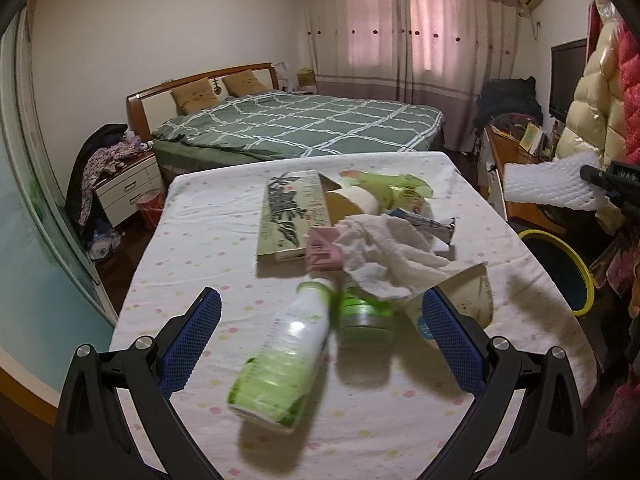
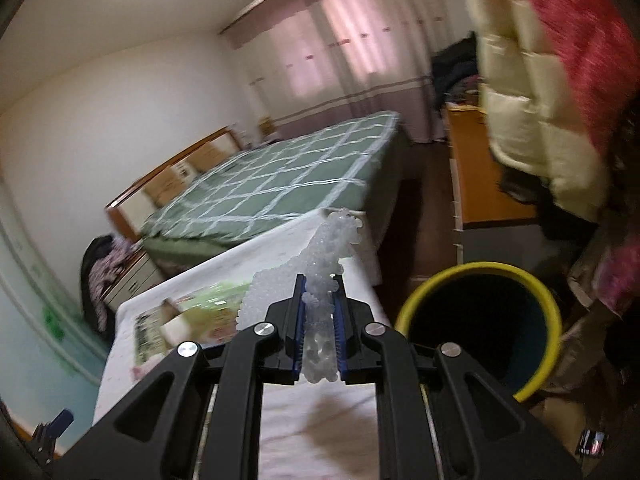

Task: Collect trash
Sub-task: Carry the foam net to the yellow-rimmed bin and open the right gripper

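The right tool (image 2: 319, 292) is clamping a sheet of white bubbly foam wrap (image 2: 328, 248), its blue pads pressing on the crumpled material, which is sticking up and forward past the fingertips. It is hanging above the edge of the tabletop (image 2: 280, 412), with the yellow-rimmed bin (image 2: 476, 276) standing on the floor just beside it, to the right. In the left wrist view the same foam wrap (image 1: 548, 180) is showing at the right edge, held out beyond the tabletop corner and above the bin (image 1: 560, 248). The left tool (image 1: 320, 308) is standing wide open with nothing between its blue pads, hovering low over the near part of the tabletop (image 1: 192, 240), which is covered by a white cloth with pastel dots. Ahead of it the rest of the trash is lying in a loose pile: a white and green bottle (image 1: 288, 344) on its side, a green-lidded jar (image 1: 364, 316) touching it, a crumpled white tissue (image 1: 384, 256), a small pink box (image 1: 322, 250), a long flat printed box (image 1: 290, 212) and a paper cup (image 1: 352, 200) on its side. Behind the tabletop a bed (image 1: 304, 124) with a green checked cover is filling the room.
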Demonstrator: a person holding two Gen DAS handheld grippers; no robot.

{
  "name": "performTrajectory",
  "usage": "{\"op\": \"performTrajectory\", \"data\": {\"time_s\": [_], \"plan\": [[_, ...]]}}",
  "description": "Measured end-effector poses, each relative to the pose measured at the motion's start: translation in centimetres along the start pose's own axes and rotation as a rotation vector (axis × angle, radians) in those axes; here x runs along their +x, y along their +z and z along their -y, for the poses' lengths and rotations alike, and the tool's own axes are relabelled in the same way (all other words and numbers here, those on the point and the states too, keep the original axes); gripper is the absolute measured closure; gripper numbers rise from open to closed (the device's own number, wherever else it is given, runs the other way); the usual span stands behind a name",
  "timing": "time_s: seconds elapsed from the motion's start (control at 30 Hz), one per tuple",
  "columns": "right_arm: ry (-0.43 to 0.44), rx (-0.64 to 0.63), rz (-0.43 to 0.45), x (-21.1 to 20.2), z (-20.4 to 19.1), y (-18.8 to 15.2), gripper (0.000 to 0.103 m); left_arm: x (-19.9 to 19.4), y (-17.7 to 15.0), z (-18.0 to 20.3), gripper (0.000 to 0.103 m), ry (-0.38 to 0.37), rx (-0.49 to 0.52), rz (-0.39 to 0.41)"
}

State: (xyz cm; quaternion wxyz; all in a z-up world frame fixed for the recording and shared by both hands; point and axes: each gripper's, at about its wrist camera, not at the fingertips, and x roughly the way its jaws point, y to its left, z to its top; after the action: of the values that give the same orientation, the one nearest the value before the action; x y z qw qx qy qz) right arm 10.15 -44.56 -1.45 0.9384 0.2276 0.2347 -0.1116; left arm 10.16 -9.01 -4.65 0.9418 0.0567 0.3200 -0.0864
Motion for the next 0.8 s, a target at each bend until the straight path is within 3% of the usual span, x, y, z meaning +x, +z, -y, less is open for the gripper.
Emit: {"op": "performTrajectory", "data": {"time_s": [0.33,0.67,0.8], "plan": [[-0.193,0.135,0.003,2.1,8.8,-1.2,0.091,1.7,0.3,3.8,0.004,-0.026,0.056,-0.033],[-0.303,0.174,-0.049,4.9,12.0,-2.9,0.089,3.1,0.4,7.0,0.004,-0.047,0.1,-0.058],[-0.328,0.172,-0.068,5.7,12.6,-3.3,0.078,3.6,0.3,7.8,0.004,-0.058,0.105,-0.071]]}}
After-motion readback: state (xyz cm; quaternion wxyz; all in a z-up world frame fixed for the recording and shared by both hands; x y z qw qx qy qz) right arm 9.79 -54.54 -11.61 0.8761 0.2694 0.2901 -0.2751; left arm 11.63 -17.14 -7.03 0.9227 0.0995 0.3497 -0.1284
